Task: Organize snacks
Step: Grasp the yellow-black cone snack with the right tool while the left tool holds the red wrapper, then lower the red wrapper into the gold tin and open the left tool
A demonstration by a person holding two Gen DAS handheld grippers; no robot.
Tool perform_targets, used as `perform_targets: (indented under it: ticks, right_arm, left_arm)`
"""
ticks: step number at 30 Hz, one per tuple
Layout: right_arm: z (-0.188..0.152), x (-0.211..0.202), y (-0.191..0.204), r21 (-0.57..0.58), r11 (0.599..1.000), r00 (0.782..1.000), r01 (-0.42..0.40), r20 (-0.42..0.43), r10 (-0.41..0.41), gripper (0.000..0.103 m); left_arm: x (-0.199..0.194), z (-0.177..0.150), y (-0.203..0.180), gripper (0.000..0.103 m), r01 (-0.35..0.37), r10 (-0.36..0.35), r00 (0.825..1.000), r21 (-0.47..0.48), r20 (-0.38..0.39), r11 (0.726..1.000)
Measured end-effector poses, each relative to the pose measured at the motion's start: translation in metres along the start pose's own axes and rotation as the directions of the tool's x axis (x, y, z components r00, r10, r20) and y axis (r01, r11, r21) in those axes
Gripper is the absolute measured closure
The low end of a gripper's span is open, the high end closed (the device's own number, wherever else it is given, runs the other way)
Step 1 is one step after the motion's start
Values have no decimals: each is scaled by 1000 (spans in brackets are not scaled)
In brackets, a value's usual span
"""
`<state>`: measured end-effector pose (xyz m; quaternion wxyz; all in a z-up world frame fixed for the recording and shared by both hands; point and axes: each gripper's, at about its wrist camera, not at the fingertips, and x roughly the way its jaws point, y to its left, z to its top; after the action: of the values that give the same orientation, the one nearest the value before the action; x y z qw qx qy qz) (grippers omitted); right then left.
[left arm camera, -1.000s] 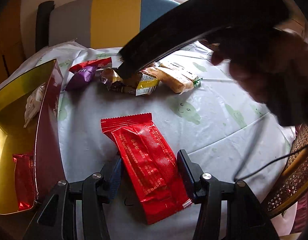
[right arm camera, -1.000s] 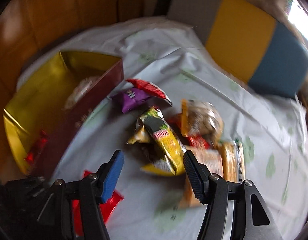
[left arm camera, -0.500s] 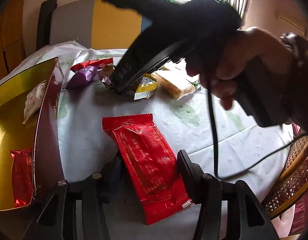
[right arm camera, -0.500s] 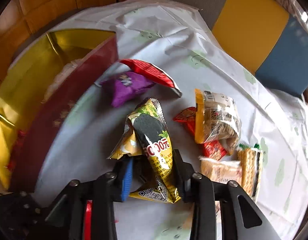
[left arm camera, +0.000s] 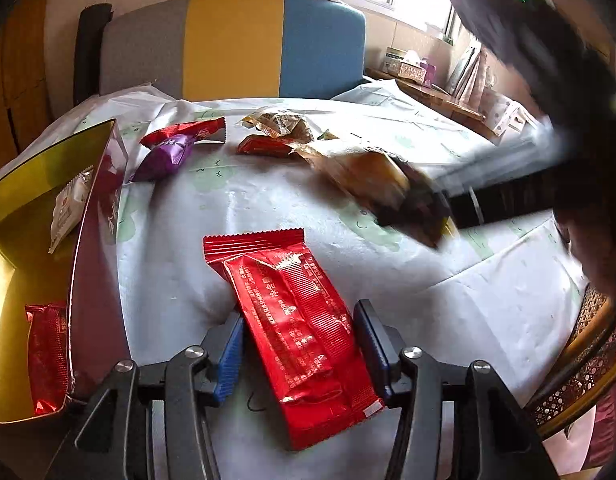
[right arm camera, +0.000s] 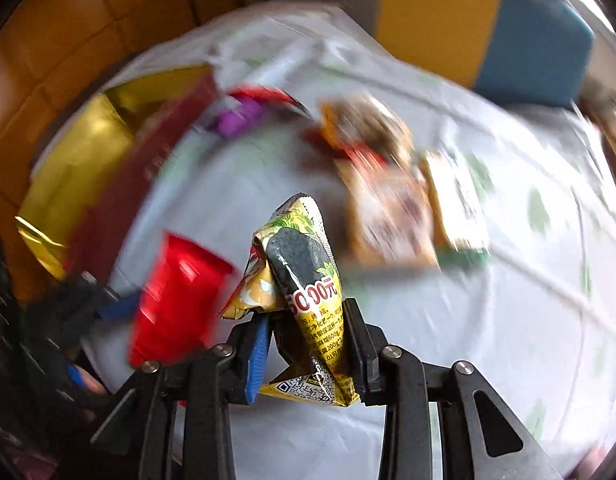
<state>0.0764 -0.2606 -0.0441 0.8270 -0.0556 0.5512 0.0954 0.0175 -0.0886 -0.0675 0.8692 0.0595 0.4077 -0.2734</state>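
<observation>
My left gripper is open, its jaws on either side of a flat red snack packet lying on the white tablecloth. My right gripper is shut on a yellow and black snack packet and holds it above the table. In the left wrist view the right gripper is a dark blur at the right. A gold-lined box with dark red walls stands at the left, holding a white packet and a red packet.
A purple packet, a red packet behind it, a small red bar and clear biscuit packs lie at the table's far side. A grey, yellow and blue chair back stands behind. A wicker chair is at the right.
My right gripper closed on the yellow and black packet and lifted it off the table, moving right and back. The left gripper stayed around the red packet.
</observation>
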Motion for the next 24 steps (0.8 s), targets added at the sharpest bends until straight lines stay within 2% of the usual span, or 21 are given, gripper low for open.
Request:
perform_targets:
  ticks: [1, 3, 5, 9, 11, 15, 17, 21, 24]
  right_arm:
    - [-8, 8, -6, 19, 1000, 1000, 17, -24, -17, 67]
    - [-16, 9, -7, 15, 1000, 1000, 24, 6, -24, 66]
    - [-16, 9, -4, 12, 999, 999, 46, -10, -45, 65]
    - [-15, 16, -4, 26, 999, 999, 36, -20, -35, 61]
    - [-13, 19, -8, 42, 999, 1000, 23, -19, -23, 60]
    - [-15, 21, -10, 53, 998, 1000, 26, -6, -26, 58]
    - [-16, 22, -13, 70, 997, 1000, 19, 0, -19, 57]
    - [-17, 20, -15, 79, 997, 1000, 17, -5, -16, 56]
    - [-14, 20, -13, 62, 998, 1000, 29, -5, -29, 56]
  left_arm:
    - [0, 2, -1, 52, -4, 4, 1000, 2, -6, 1000]
    - [-2, 5, -2, 53, -13, 13, 1000, 11, -14, 1000]
    - [-10, 7, -4, 53, -7, 7, 1000, 17, -8, 1000]
    - [-42, 21, -1, 53, 21, -21, 998, 6, 56, 1000]
    - [-60, 30, 10, 53, 33, -30, 996, -34, 88, 999]
    - [-88, 49, 54, 53, 25, -5, 991, -149, 136, 989]
    - [-94, 61, 88, 53, -25, 55, 989, -219, 134, 975]
    - [-77, 79, 152, 53, -108, 128, 991, -316, 44, 943]
    - [-60, 85, 186, 53, -180, 188, 982, -357, -13, 917]
